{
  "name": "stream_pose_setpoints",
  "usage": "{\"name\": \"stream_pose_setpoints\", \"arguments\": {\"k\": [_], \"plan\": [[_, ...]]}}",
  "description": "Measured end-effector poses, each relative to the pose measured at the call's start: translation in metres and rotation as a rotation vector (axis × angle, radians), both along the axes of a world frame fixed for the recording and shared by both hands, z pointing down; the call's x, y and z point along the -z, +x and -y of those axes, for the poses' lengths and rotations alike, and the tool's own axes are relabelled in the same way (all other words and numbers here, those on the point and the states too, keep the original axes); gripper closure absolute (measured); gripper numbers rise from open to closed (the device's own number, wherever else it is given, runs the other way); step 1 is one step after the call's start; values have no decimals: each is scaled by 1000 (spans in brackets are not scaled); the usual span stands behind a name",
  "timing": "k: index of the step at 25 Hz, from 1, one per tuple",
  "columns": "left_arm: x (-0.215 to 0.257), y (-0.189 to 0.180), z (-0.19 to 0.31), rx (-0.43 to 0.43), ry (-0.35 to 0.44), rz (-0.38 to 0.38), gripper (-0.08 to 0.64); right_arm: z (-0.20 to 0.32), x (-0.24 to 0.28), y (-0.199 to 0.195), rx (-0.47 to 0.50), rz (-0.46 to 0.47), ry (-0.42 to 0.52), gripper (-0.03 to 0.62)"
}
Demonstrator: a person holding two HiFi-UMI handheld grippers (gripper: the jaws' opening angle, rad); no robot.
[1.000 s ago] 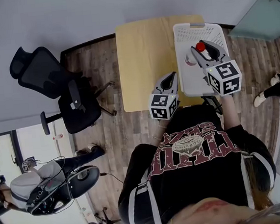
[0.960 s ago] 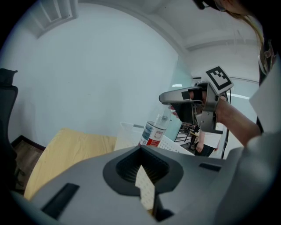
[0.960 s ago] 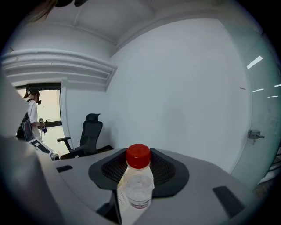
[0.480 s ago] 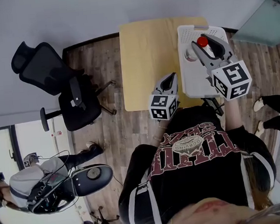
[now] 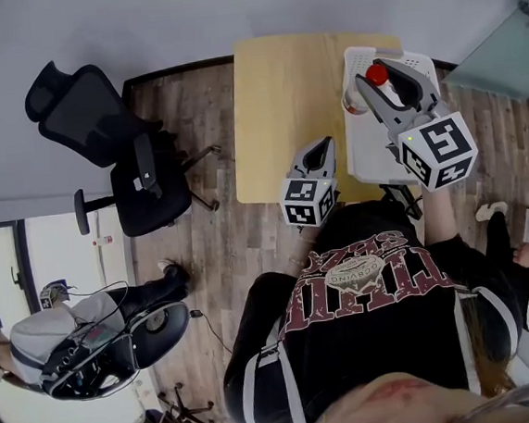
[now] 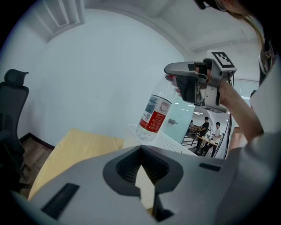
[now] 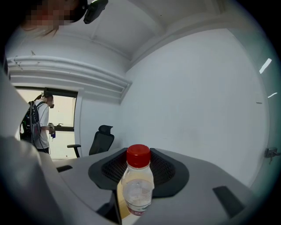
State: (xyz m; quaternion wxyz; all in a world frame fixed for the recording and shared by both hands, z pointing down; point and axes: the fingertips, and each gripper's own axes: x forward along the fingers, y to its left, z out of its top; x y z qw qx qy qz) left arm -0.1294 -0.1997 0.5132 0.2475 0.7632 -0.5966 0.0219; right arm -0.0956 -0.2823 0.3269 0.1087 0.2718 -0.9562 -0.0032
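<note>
- Wood-plank floor [image 5: 219,220] below a pale far wall; small light-wood table [image 5: 282,102] with white perforated basket [image 5: 366,154] on its right half
- Right gripper [image 5: 380,81] high over far part of basket, fingers pinching clear bottle [image 6: 153,115] at the neck, just under red cap [image 7: 138,156]
- From left gripper view: bottle apart from basket, hanging tilted with base toward left, red-and-white label facing camera; fill level hard to judge
- Neck grip probably chosen so cap rim catches on the pads and the body hangs free, with no squeeze on the thin wall
- Left gripper [image 5: 318,154] low at near edge of table, close to the person's chest; fingers pressed together on nothing, only a sliver of table visible past them
- Likely held back there to stay out of the right gripper's way
- Black office chair [image 5: 109,146] on left, well apart from table; bystander with backpack [image 5: 45,352] at near left
</note>
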Motion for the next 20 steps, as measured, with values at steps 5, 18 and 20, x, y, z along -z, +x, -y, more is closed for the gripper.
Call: {"name": "stream_pose_setpoints", "arguments": {"k": [5, 18, 20], "plan": [[-1, -6, -2, 33, 0, 3, 512, -2, -3, -14, 50, 7, -7, 425], [-1, -22, -22, 113, -11, 5, 512, -13, -40, -48, 145, -26, -65, 425], [-3, -23, -25, 124, -12, 6, 512, -14, -48, -52, 151, -35, -73, 425]]}}
